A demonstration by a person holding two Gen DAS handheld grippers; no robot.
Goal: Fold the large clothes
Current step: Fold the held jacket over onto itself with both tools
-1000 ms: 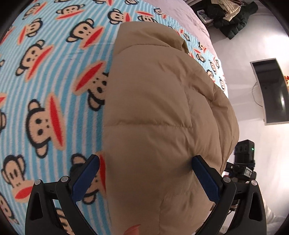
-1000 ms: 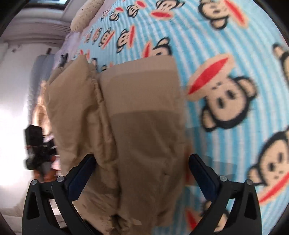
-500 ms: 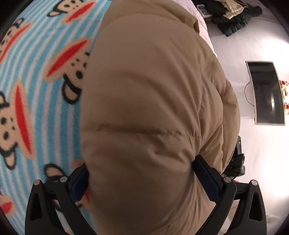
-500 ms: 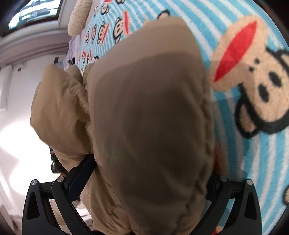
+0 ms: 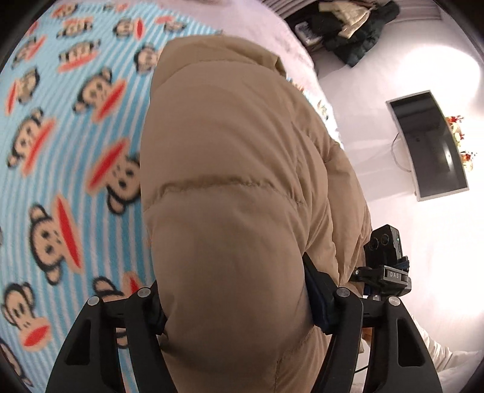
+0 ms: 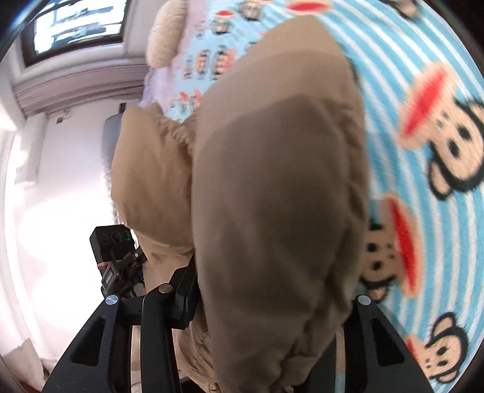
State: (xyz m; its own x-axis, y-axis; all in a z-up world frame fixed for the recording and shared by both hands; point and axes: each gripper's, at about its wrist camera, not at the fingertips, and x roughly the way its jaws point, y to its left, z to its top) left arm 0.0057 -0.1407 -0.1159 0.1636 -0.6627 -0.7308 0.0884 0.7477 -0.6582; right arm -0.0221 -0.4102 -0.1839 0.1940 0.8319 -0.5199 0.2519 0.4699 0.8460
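A tan puffer jacket (image 5: 230, 145) lies on a bed covered by a blue-striped blanket with cartoon monkeys (image 5: 60, 157). In the left wrist view my left gripper (image 5: 236, 296) is closing on a thick padded fold of it, and the fabric bulges up between the pads. The right wrist view shows the same jacket (image 6: 272, 151), with a darker brown panel, filling the frame. My right gripper (image 6: 272, 296) is closing on that bunched end, and the fingers (image 6: 187, 290) press into the cloth. Both sets of fingertips are mostly buried in fabric.
The bed's edge runs beside the jacket, with a white floor beyond. A dark screen (image 5: 429, 145) and a heap of dark clothes (image 5: 348, 27) lie out there. A fuzzy cream pillow (image 6: 166, 36) sits at the far end of the blanket (image 6: 423, 75), under a window (image 6: 78, 24).
Both grippers pushed forward over the jacket and their jaws came in from wide open onto the fabric. The jacket now bulges between the fingers and looks slightly raised off the blanket.
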